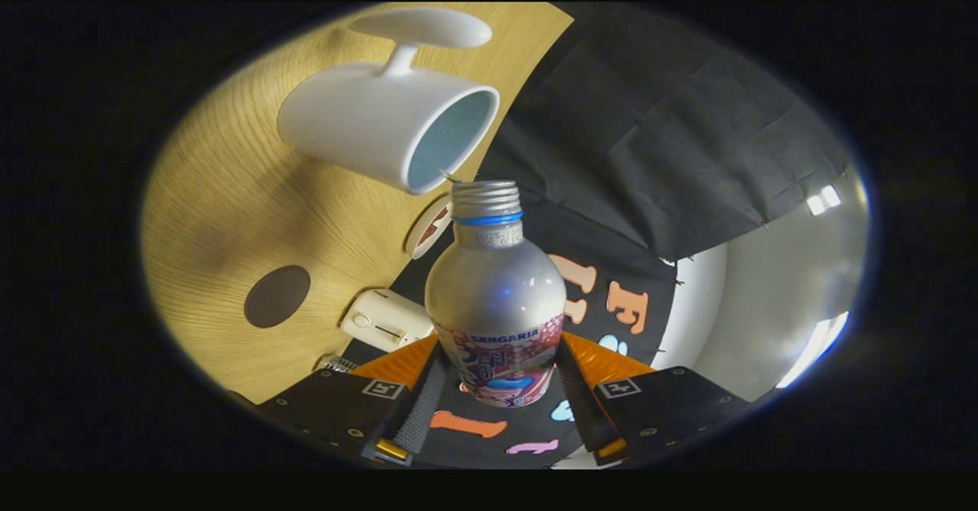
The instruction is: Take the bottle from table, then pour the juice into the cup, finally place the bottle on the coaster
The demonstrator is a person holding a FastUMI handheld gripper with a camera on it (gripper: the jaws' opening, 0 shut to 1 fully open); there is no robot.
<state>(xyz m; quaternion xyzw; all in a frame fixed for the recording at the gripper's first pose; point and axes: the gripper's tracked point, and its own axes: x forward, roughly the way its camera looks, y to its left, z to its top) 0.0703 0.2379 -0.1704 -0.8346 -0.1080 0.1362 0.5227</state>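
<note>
Now, line by line:
Tool: the tool [500, 412] is clamped on the bottle, one finger [428, 396] pressing each flank of the lower body, low on the printed label.
Bottle: the silver bottle [497, 305] stands out ahead between the fingers, lifted clear of the surface and tipped over with the whole view. Its threaded neck [484, 199] with the blue ring points at the cup.
Bottle mouth: right at the lip of the cup, just under the rim; whether the two touch I cannot tell. A thin sliver shows at the meeting point, too small to say what it is.
Cup: the white cup [382, 125] sits on the surface just beyond the bottle neck, near the edge where the surface meets the booth wall. Its handle [420, 33] sticks out on the side away from the tool. The open mouth faces the bottle; the inside looks pale blue-grey.
Coaster: a round white coaster [428, 228] with a red mark lies flat at the same edge, partly hidden behind the bottle's shoulder, between the cup and the white box.
Surface: light wood grain [214, 190], with a dark round patch [276, 295] well apart from the cup.
White box: a small white box [384, 320] rests on the surface just beside the nearer finger.
Backdrop: black cloth wall [672, 114] beyond the bottle.
</note>
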